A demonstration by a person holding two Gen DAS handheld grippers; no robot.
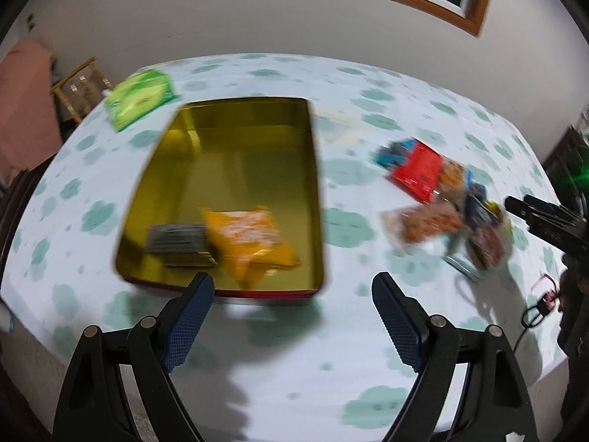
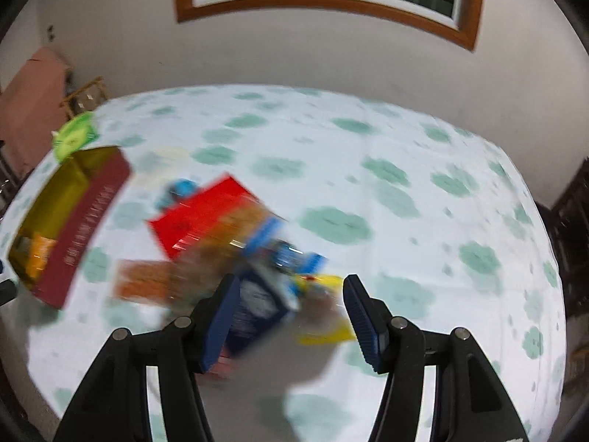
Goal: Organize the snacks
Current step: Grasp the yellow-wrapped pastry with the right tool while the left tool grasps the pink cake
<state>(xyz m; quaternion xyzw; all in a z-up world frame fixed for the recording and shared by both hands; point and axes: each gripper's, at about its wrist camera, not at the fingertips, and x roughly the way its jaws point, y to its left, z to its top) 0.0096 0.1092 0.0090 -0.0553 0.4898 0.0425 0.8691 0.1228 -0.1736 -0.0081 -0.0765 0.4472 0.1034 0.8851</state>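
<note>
Gold-lined, the tin (image 1: 235, 154) is sitting left of centre in the left wrist view, an orange packet (image 1: 250, 239) and a dark packet (image 1: 180, 245) lying at its near end. The left gripper (image 1: 292, 316) is hanging over the tin's near rim, jaws apart and empty. Right of centre, the snack pile (image 1: 438, 206) is waiting on the tablecloth (image 1: 349, 386). In the right wrist view, the right gripper (image 2: 287, 313) is spreading wide around a blue packet (image 2: 257, 305) low in the frame, seemingly picking next; closing squarely on that one packet looks necessary.
</note>
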